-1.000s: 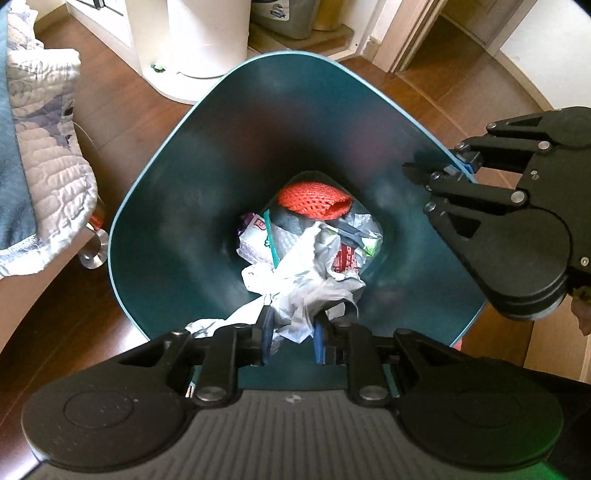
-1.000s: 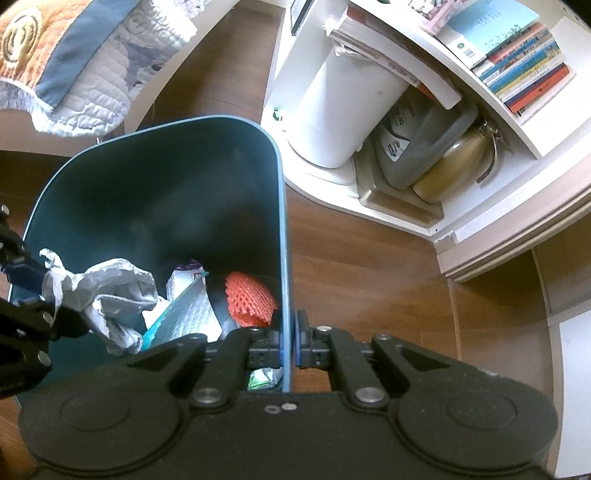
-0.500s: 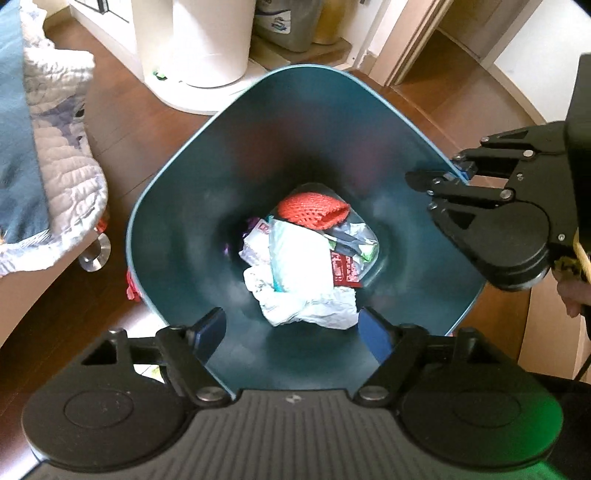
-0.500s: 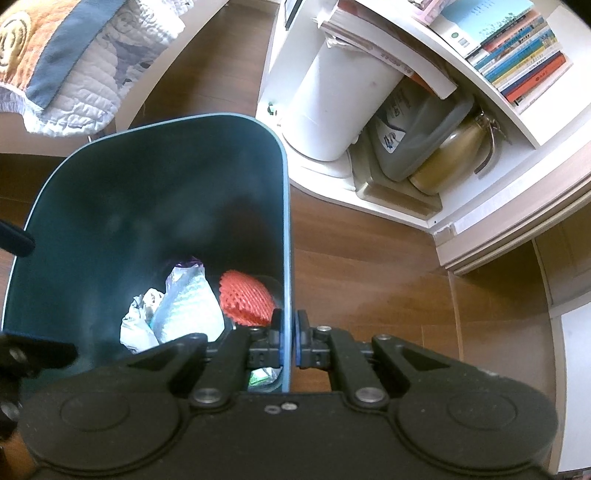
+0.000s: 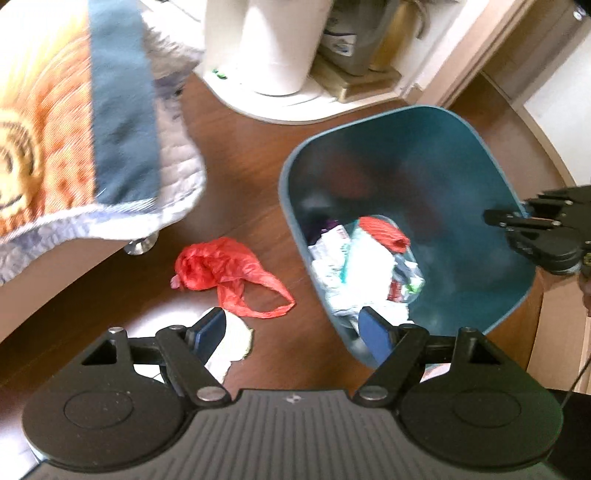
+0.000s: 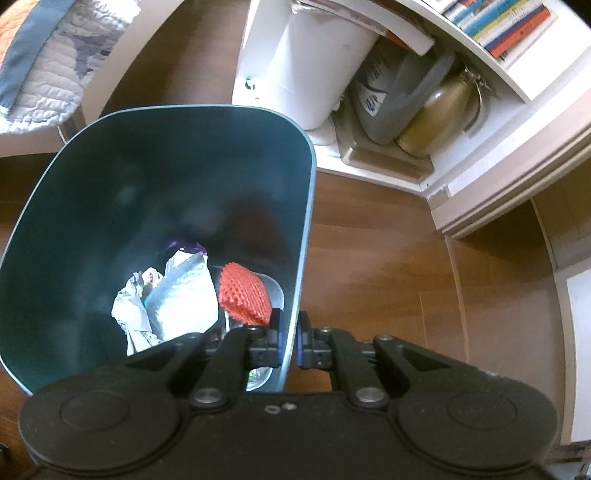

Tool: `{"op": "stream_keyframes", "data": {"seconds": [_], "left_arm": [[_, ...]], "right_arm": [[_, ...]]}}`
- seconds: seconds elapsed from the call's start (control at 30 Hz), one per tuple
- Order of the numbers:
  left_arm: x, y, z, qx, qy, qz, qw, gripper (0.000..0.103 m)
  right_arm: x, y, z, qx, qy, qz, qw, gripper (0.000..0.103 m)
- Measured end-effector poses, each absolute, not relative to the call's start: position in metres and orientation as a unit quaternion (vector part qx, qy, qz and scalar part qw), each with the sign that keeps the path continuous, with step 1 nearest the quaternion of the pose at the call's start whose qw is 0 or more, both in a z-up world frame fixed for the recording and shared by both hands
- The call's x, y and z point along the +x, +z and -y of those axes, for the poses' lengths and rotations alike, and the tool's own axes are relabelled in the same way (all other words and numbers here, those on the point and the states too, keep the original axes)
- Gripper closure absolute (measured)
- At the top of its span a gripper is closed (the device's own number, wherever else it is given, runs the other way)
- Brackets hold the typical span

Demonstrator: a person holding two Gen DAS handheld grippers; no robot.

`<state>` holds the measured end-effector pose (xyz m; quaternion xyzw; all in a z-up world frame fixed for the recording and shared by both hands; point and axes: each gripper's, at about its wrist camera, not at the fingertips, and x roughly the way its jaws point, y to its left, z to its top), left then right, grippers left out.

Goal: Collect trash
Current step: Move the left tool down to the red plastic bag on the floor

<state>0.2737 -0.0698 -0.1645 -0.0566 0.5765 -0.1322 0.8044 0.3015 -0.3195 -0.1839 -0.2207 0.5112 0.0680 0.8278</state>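
Lying crumpled on the wood floor (image 5: 258, 177), a thin red plastic bag (image 5: 221, 273) sits just ahead of the wide-open, empty left gripper (image 5: 291, 332); the right gripper (image 6: 289, 339) pinches the smooth teal bin (image 6: 110, 229) at its rim.

Quilted blanket (image 5: 122, 122) overhangs bed edge, upper left. White cylindrical container (image 6: 314, 74) on white shelf base; books (image 6: 506, 26) shelved above. Wood floor (image 6: 388, 240).

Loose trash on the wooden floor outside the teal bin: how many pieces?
2: a red plastic bag beside the bin, and a white crumpled paper under the open left gripper. More may be hidden.
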Motion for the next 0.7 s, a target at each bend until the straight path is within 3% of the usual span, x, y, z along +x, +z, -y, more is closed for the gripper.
{"op": "stream_keyframes", "data": {"seconds": [0.47, 0.7], "left_arm": [[0.300, -0.277, 0.044, -0.065, -0.068, -0.613, 0.785, 0.024], [0.345, -0.340, 0.061, -0.006, -0.042, -0.611, 0.790, 0.024]], "right_arm": [[0.310, -0.191, 0.332, -0.197, 0.047, -0.538, 0.818, 0.098], [0.315, -0.206, 0.346, -0.191, 0.023, -0.565, 0.802, 0.093]]}}
